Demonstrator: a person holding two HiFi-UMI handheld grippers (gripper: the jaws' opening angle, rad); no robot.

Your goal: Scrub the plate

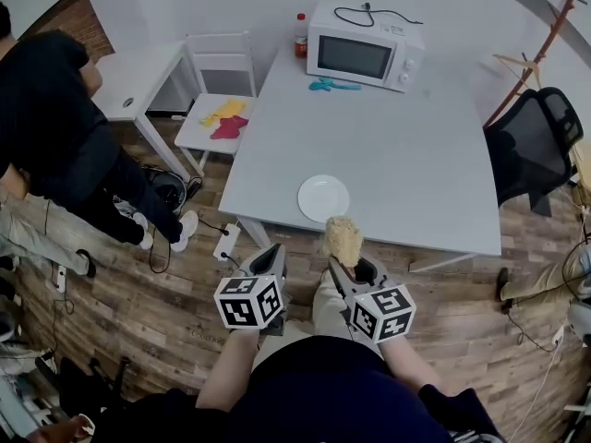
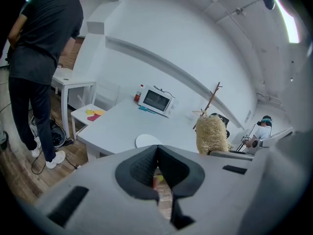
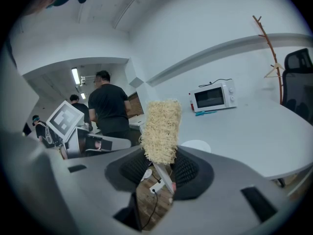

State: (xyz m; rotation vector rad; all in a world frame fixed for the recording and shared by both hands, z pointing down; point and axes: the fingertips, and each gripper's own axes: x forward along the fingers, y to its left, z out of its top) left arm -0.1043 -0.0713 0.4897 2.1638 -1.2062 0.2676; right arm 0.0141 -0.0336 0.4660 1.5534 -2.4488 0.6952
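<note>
Table (image 1: 397,155); right claw (image 3: 164,173) tight on scrubber (image 3: 160,131)

The table (image 1: 397,146) bears a white plate (image 1: 323,197) just ahead of the right gripper (image 1: 351,268). Far beyond stand a microwave (image 1: 365,55), a bottle (image 1: 301,37) and a teal tool (image 1: 332,85).

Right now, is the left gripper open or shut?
Shut. In the left gripper view, the left gripper has its fingers pressed together along one seam, with nothing between them.
</note>
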